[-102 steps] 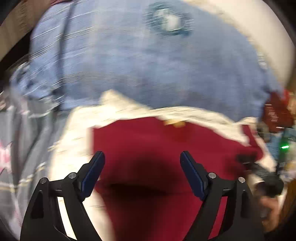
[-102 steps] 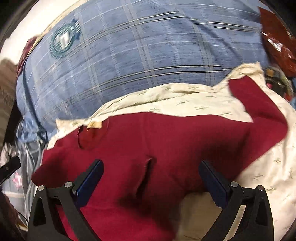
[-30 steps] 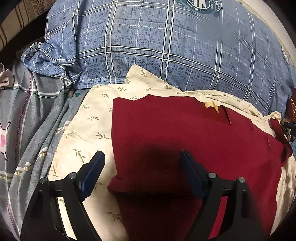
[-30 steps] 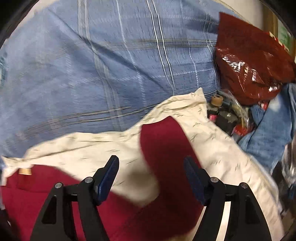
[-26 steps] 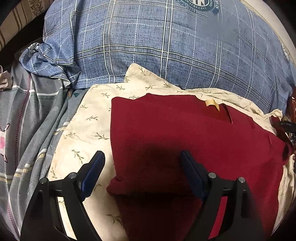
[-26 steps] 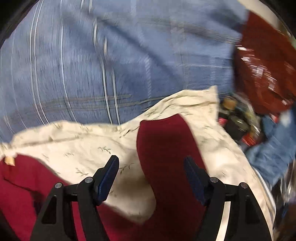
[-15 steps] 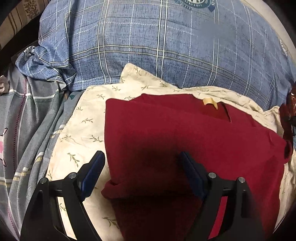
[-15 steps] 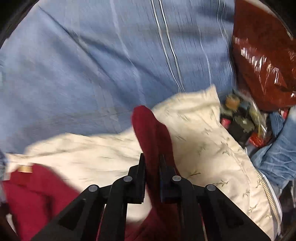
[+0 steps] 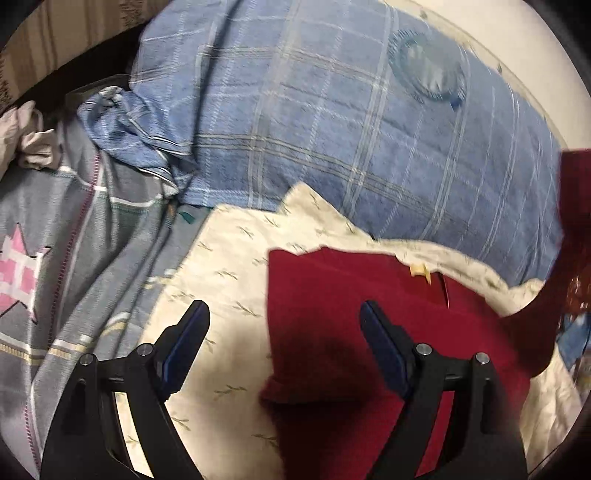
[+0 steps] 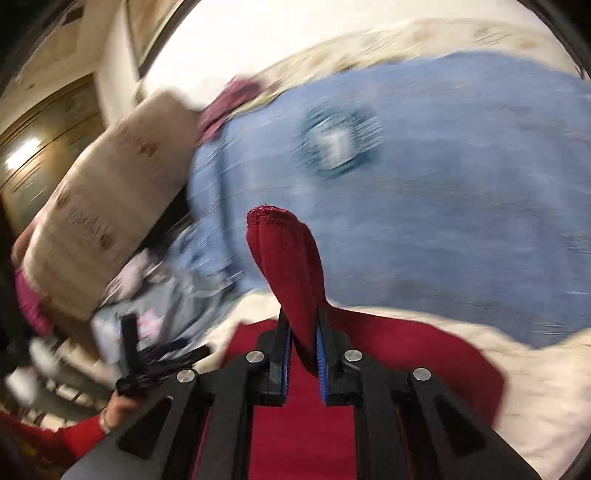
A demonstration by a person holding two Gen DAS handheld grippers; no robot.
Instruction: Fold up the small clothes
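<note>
Bed with blue plaid pillow [image 9: 351, 140], cream leaf-print sheet [image 9: 229, 266], grey quilt [image 9: 74, 236]; white wall [image 10: 258, 33], warm lamp glow [image 10: 20, 157].

A blue plaid pillow [image 9: 351, 140] bulks behind the red garment [image 9: 351, 332], blocking the far side. Rumpled grey bedding [image 9: 74, 258] crowds the left. Cream cloth [image 9: 229, 266] beside the garment lies flat and bare.

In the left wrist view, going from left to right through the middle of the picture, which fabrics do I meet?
Grey striped bedding with a pink star → cream leaf-print cloth → dark red garment → blue plaid pillow, which lies behind the cloth and garment.
</note>
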